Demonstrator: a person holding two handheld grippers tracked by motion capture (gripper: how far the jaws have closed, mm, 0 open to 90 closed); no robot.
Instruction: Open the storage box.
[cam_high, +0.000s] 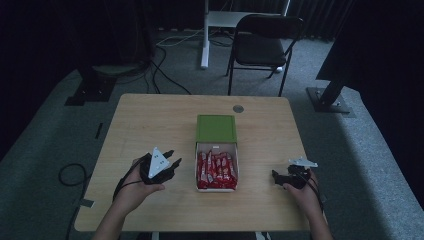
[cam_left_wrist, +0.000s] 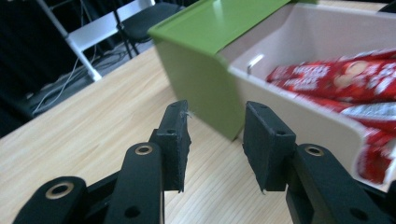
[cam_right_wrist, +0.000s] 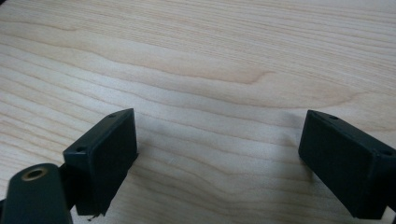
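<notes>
The left gripper (cam_high: 172, 159), jaws slightly spread and empty, hovers just beside the green-lidded box (cam_high: 216, 129) of red snack packets (cam_high: 216, 171) mid-worktop (cam_high: 150, 120); the right gripper (cam_high: 278, 178), jaws spread wide, rests near the right edge.

Black tools (cam_high: 172, 161) w/ brass rivets, grey tri plates, cables

Bare table (cam_high: 150, 120) both sides of the box (cam_high: 216, 150) – its green lid (cam_high: 216, 128) blocks the far half
</notes>
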